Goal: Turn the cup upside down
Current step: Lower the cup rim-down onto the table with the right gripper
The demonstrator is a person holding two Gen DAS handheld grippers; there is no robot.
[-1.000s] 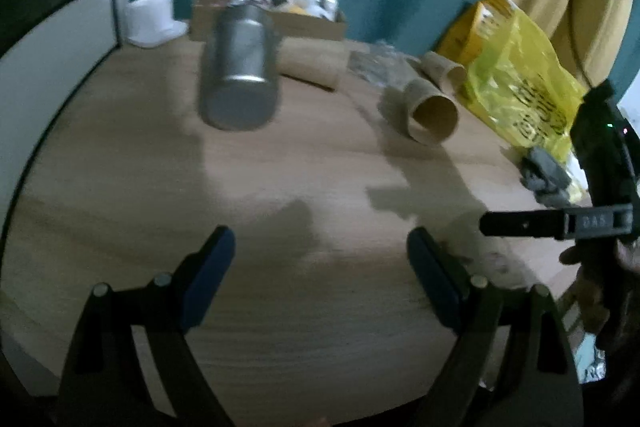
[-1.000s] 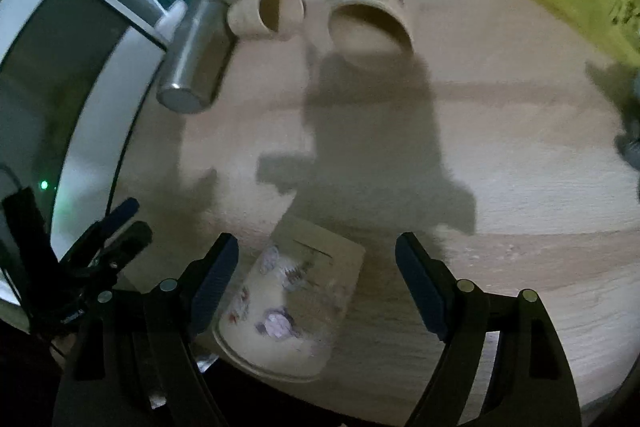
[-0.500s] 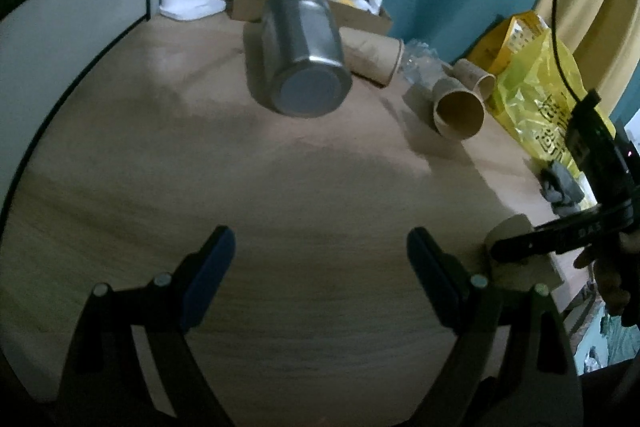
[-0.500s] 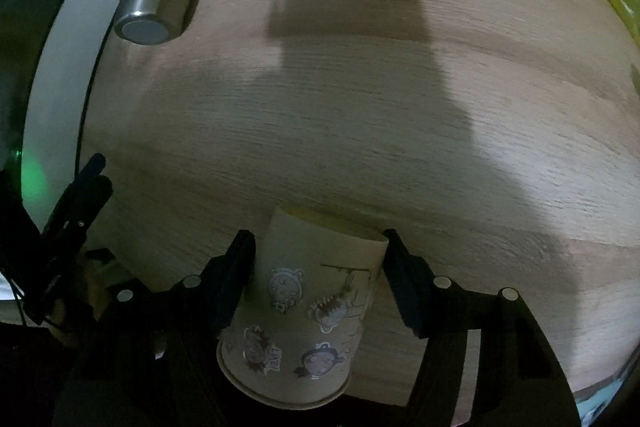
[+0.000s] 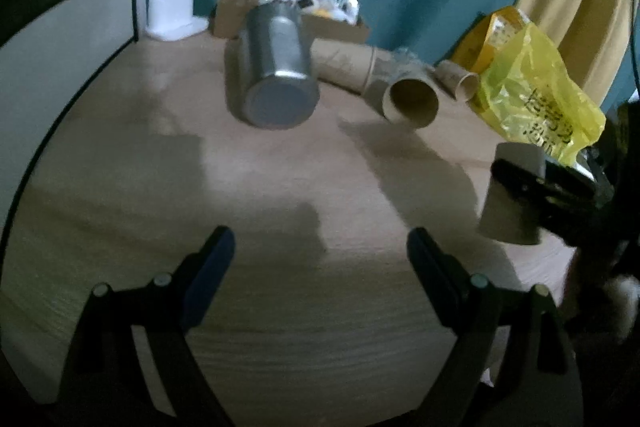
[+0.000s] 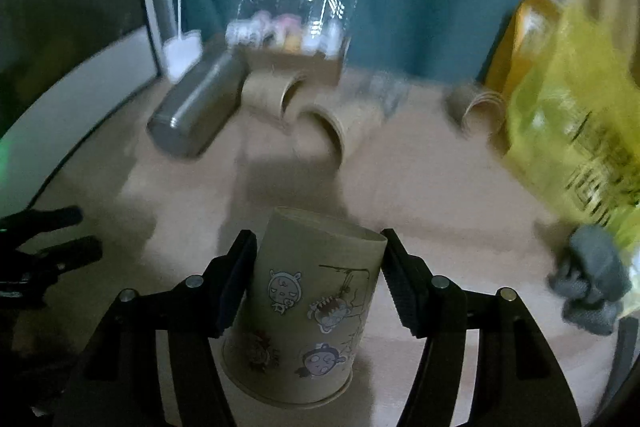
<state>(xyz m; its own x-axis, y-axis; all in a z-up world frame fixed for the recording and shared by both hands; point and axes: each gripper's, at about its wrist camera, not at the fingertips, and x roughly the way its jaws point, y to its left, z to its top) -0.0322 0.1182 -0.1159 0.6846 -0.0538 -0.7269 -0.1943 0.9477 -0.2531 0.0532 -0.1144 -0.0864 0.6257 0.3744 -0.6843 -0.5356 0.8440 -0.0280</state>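
A tan paper cup with cartoon stickers (image 6: 308,311) sits between the fingers of my right gripper (image 6: 318,271), which is shut on it near its narrow end; the wide rim points toward the camera. In the left wrist view the same cup (image 5: 510,205) shows at the right edge, held above the round wooden table (image 5: 280,187) with its wide end down, by the right gripper (image 5: 532,175). My left gripper (image 5: 320,259) is open and empty over the table's near part.
A steel tumbler (image 5: 278,83) lies on its side at the back. Several brown paper cups (image 5: 410,99) lie beside it. A yellow plastic bag (image 5: 532,95) sits at the right, a cardboard box with a clear bag (image 5: 308,3) behind, a white lamp base (image 5: 172,13) back left, a grey cloth (image 6: 592,279) by the bag.
My right gripper closed on the sticker cup, lifted it off the table and tilted upward. My left gripper stayed open and shifted its view slightly.
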